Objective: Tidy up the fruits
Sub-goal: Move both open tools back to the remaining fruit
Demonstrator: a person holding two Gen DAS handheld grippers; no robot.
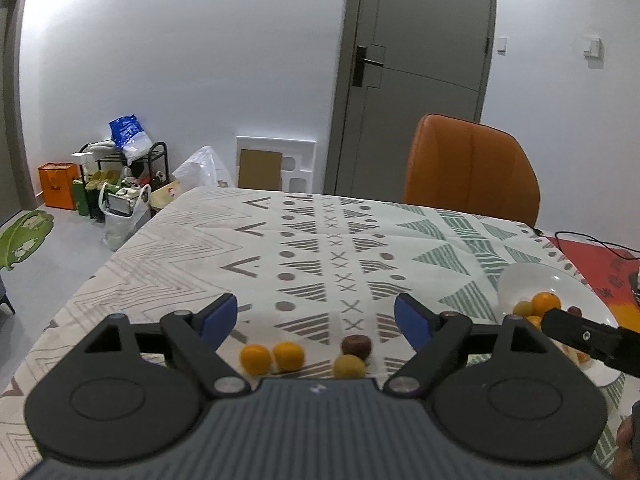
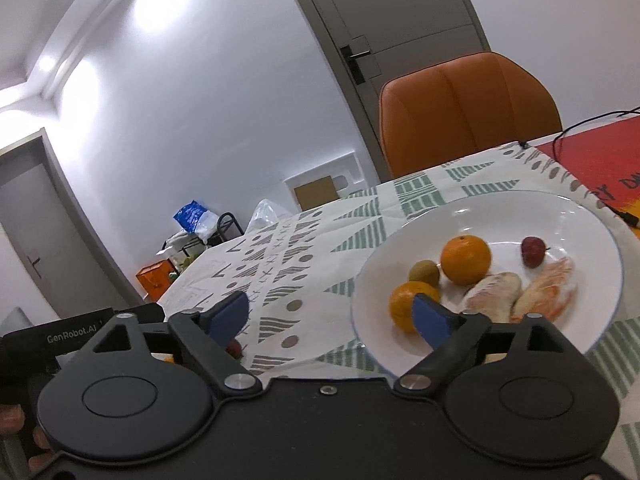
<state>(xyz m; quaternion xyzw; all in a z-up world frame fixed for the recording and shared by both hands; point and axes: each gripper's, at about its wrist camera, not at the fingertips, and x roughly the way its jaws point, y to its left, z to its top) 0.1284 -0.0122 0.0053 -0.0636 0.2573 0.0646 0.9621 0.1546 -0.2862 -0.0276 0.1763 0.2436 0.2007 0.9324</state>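
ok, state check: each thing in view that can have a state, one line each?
left gripper: open, nothing between the jaws
right gripper: open, nothing held
white plate: upright on the tablecloth, part filled with fruit
large orange: on the plate, whole
peeled citrus segments: on the plate
two small oranges: loose on the tablecloth, side by side
door: closed
orange chair: unoccupied, at the table's far edge

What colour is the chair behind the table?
Orange; the chair shows best in the right wrist view.
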